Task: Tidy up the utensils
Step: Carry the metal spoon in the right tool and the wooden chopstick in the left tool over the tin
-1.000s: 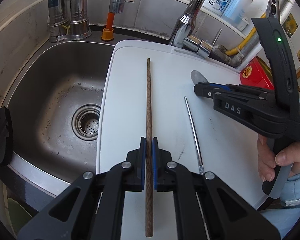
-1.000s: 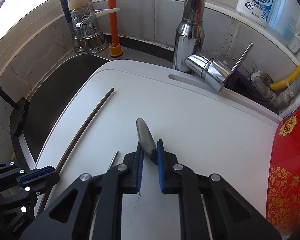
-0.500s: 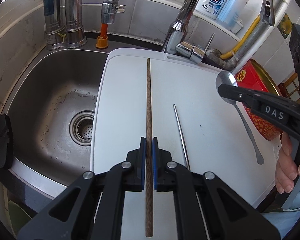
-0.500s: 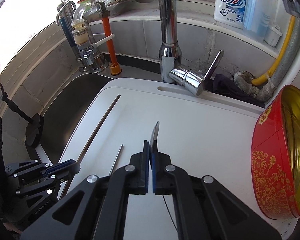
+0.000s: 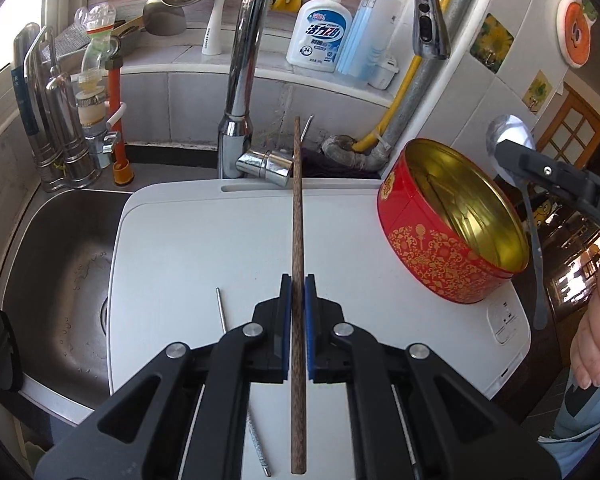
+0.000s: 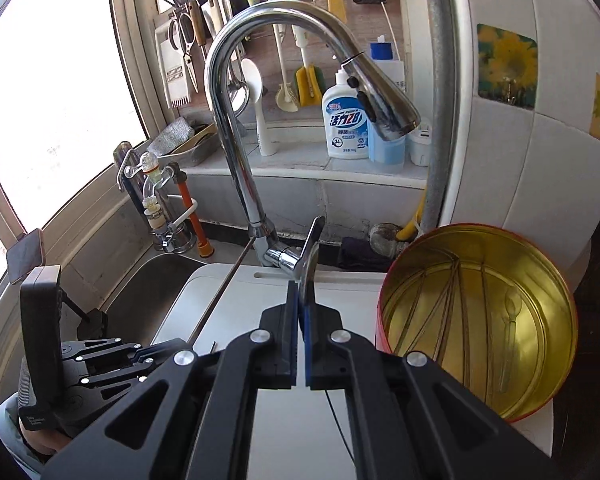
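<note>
So the left gripper (image 5: pixel 294 312) is clamped tight on a long brown wooden chopstick (image 5: pixel 297 216), gripped partway along with the tail end sticking back under the tool. Its long axis runs straight ahead along the fingers, tip aimed toward the chrome faucet (image 5: pixel 242 92) base, and it's up off the white cutting board (image 5: pixel 204 240). Grainy dark wood, slim and round-ish.

The right gripper (image 6: pixel 300 308) is squeezed shut on a shiny steel spoon (image 6: pixel 310 256), pinched at the neck just below the bowl. In the left wrist view the bowl (image 5: pixel 508 136) points up and the thin handle hangs down, just beside the red tin (image 5: pixel 440 248). That tin is round, red with gold pattern outside, glossy gold inside, sitting on the board's right corner.

One thin metal chopstick (image 5: pixel 221 310) lies flat on the board, left of the wooden one, running roughly parallel. Steel sink (image 5: pixel 60 256) is on the left.
</note>
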Demonstrator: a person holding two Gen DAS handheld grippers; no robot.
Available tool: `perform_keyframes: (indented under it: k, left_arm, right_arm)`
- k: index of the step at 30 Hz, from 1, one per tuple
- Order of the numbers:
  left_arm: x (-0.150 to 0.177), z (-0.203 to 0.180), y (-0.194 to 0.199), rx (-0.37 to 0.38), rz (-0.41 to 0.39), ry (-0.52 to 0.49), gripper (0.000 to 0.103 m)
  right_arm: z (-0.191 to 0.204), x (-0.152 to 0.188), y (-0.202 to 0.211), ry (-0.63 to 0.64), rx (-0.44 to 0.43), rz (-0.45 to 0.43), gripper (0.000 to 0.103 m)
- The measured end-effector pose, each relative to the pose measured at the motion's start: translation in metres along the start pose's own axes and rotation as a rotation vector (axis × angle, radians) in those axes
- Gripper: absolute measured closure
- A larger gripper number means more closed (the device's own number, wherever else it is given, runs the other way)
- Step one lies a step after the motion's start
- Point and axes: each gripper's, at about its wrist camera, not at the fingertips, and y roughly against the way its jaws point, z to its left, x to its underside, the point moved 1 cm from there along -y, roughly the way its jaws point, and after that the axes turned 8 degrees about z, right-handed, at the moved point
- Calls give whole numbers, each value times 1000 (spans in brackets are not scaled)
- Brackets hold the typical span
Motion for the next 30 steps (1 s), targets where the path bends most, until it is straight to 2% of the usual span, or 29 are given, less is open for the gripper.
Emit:
perform_keyframes:
  k: [7,11,15,20,24,30]
  left_arm:
    - [-45,-68,16,74,-74,-101,97]
    - [-64,-110,8,134,-69,-147,97]
    - [-78,-147,-12,180,-35,-189,97]
    - [-109,-176,-40,210,17,-188,97]
    - [-125,-185,-73,205,111,-159,97]
    - [-124,-189,-113,184,220,-153,97]
  right_arm:
    - [-79,-6,62,-130,59,-107,100]
    - [-122,-5,80,-212,70,-128,100]
    - [-159,-6,82,-280,31,-128,100]
    - [-187,-29,65,-346,-61,-119,100]
    - [-211,-47,24,-414,-117,-40,100]
    - [-237,-41,-40,-500,-82,105,100]
